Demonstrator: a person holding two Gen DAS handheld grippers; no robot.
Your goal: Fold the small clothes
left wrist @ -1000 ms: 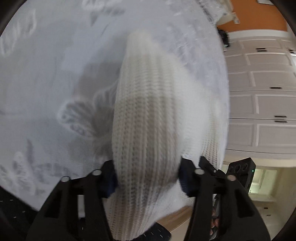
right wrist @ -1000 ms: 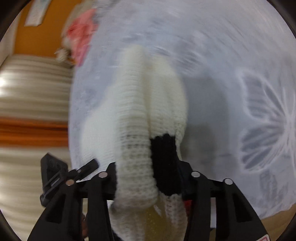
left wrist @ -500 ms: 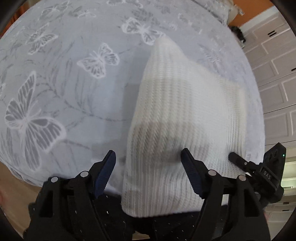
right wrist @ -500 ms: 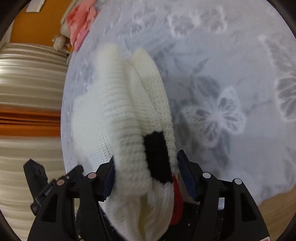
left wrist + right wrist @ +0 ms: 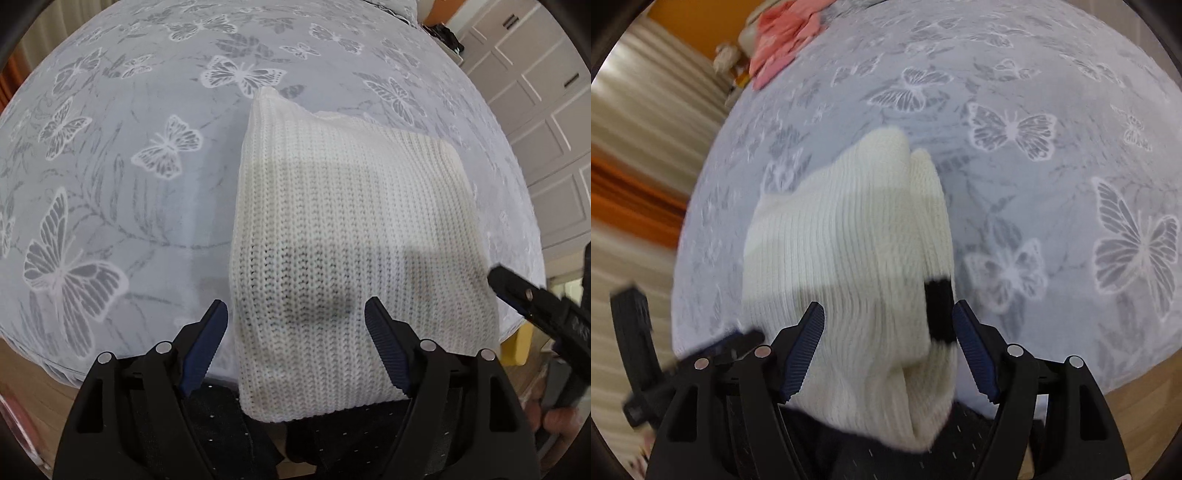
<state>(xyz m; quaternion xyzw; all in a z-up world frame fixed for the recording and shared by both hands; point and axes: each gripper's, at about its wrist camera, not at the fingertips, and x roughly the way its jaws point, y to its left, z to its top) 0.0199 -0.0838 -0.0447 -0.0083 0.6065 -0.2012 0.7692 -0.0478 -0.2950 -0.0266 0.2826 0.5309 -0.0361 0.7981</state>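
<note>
On bedspread (image 5: 110,206), sweater (image 5: 343,236) lengthwise away

Left gripper (image 5: 296,323) has its two blue-padded fingers spread wide apart, gripping nothing. Right gripper (image 5: 888,326) is likewise spread wide, its fingers holding nothing. Each gripper appears at the edge of the other's view.

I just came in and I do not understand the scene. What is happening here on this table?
A person with tongs in each hand is folding a white knit sweater on a table covered with a butterfly cloth. The sweater lies folded, its near edge hanging over the table edge. The left tongs and the right tongs are both open, with the sweater between their fingers but not clamped. Pink clothes lie at the far edge.
</note>
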